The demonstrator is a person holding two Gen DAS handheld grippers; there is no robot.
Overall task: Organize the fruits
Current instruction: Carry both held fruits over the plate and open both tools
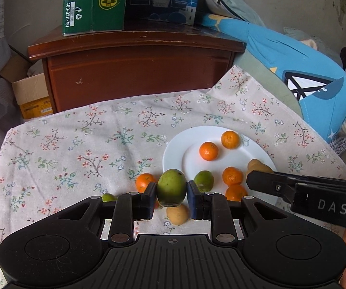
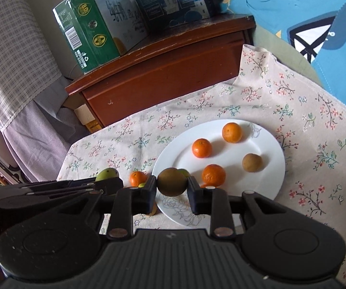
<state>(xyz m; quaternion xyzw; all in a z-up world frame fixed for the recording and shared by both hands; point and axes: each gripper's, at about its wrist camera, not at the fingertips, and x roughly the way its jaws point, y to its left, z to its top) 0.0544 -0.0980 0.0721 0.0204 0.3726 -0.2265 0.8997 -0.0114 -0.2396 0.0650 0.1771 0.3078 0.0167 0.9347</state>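
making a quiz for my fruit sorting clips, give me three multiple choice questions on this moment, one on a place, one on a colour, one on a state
1. Where does the green cardboard carton stand?
A. on a white plate
B. on the brown wooden cabinet
C. on a floral cloth

2. What colour is the smooth oval fruit in the left claw?
A. orange
B. green
C. brown

3. What is the state of the right claw?
A. open and empty
B. shut on an orange
C. shut on a brown round fruit

Answers:
1 B, as the carton's base rests on the cabinet top.
2 B, as the skin between the pads is plainly green.
3 C, as both pads press against the brown fruit's sides.
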